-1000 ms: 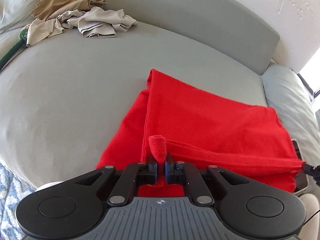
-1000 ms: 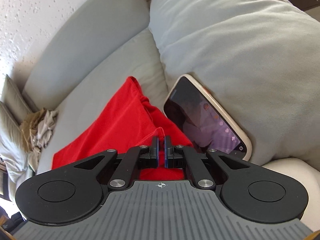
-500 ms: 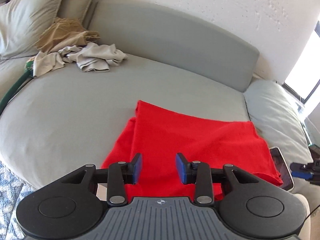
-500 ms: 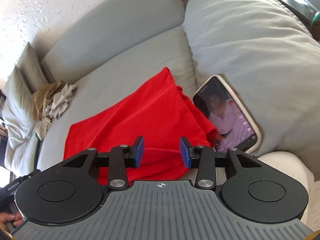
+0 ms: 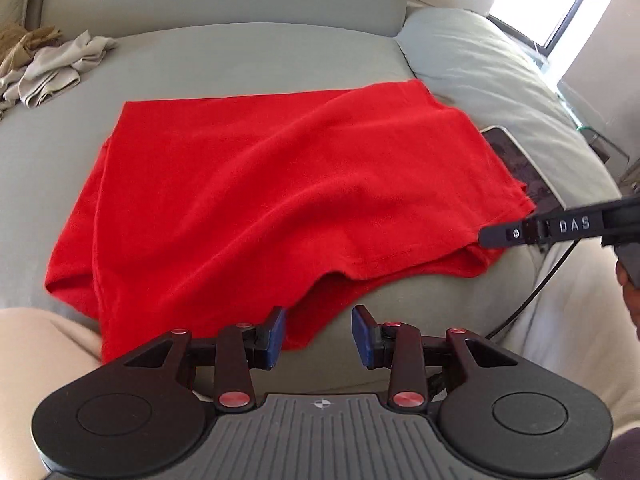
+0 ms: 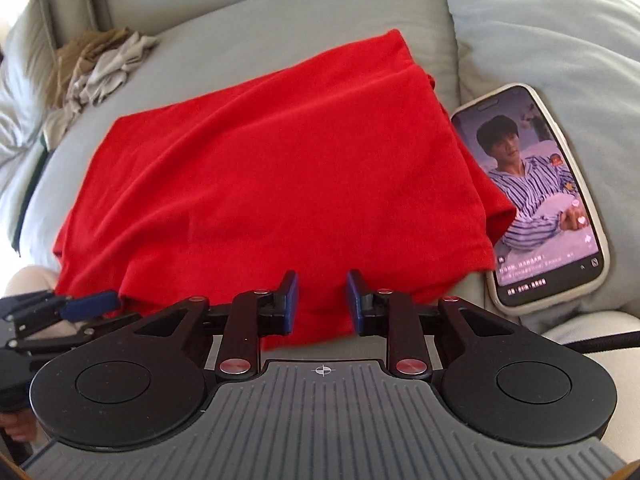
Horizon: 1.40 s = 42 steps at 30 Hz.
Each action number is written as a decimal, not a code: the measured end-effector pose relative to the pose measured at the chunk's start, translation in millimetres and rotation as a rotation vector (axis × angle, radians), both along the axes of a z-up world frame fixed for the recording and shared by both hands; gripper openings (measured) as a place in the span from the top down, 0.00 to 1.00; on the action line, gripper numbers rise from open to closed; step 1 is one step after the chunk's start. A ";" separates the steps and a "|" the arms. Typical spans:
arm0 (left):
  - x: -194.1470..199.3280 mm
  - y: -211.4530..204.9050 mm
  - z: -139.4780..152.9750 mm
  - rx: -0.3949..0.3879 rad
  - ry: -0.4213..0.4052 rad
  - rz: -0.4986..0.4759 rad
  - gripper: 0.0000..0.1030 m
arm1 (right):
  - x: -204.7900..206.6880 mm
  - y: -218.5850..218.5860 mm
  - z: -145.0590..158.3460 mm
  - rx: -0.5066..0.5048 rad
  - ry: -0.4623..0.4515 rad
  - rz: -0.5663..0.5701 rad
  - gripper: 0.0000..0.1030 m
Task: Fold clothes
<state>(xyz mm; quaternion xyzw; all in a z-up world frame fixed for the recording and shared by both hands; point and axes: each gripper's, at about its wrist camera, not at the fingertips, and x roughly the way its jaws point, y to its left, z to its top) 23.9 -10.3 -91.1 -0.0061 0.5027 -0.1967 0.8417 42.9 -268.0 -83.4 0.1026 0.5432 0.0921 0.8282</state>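
Note:
A red garment (image 5: 280,184) lies folded in a rough rectangle on the grey sofa seat (image 5: 240,52), its near edge drooping over the seat's front. My left gripper (image 5: 318,336) stands open just in front of that edge, pads apart and touching nothing. In the right wrist view the red garment (image 6: 272,184) fills the middle. My right gripper (image 6: 322,300) hovers at its near edge with the jaws closing; the pads do not press on the cloth. The left gripper's fingers (image 6: 86,306) show at the left by the garment's corner. One of the right gripper's fingers (image 5: 504,236) reaches the garment's right corner.
A phone (image 6: 540,200) with a lit screen lies against the right cushion (image 6: 560,40), touching the garment's right edge. A heap of beige and grey clothes (image 5: 44,68) sits at the far left of the seat. A black cable (image 5: 532,296) trails off on the right.
Both grippers were shut on the garment's near edge; they let go, opened, drew back and rolled. The right jaws have since narrowed. The garment now lies flat.

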 end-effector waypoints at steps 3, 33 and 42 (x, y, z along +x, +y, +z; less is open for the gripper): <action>10.2 40.3 23.3 -0.105 -0.035 0.095 0.65 | -20.9 -8.4 15.4 0.058 -0.010 0.000 0.66; 211.4 157.7 -34.1 -0.459 0.134 0.510 0.84 | -1.1 -0.7 79.1 0.195 -0.184 -0.102 0.49; 232.0 160.0 -56.2 -0.497 0.209 0.516 0.88 | 1.4 0.9 71.3 0.176 -0.158 -0.104 0.47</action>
